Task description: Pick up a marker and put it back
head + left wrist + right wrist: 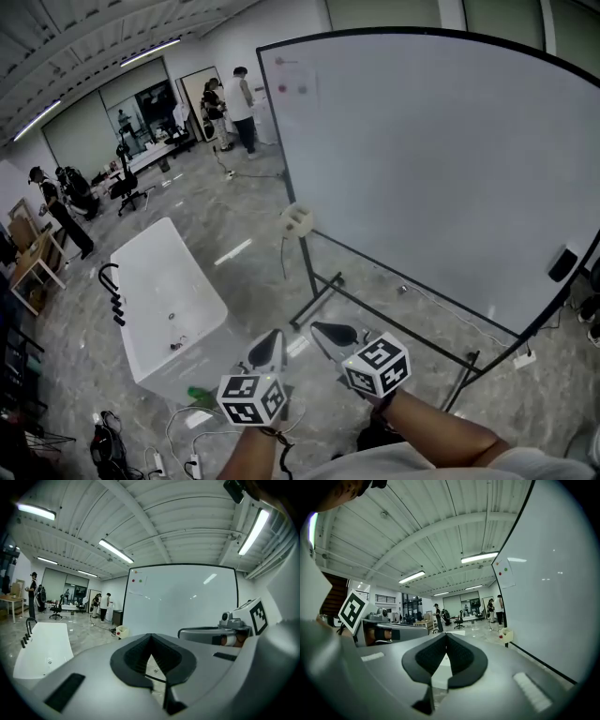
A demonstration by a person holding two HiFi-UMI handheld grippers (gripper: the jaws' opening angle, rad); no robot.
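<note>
No marker shows plainly. A cream holder (pixel 298 220) hangs at the left edge of the large whiteboard (pixel 441 169); something red sits in it, seen in the left gripper view (pixel 123 631) and the right gripper view (pixel 505 635), too small to name. Both grippers are held low and close together in front of the board's stand. My left gripper (pixel 275 337) (pixel 151 637) is shut with nothing in it. Beside it, my right gripper (pixel 321 329) (pixel 446 636) is shut as well and holds nothing. Both are well short of the holder.
A white table (pixel 164 300) with black hooks on its edge stands to the left. A black eraser (pixel 562 264) clings to the board's right edge and two magnets (pixel 292 90) sit at its top left. Cables lie on the floor. People stand far back.
</note>
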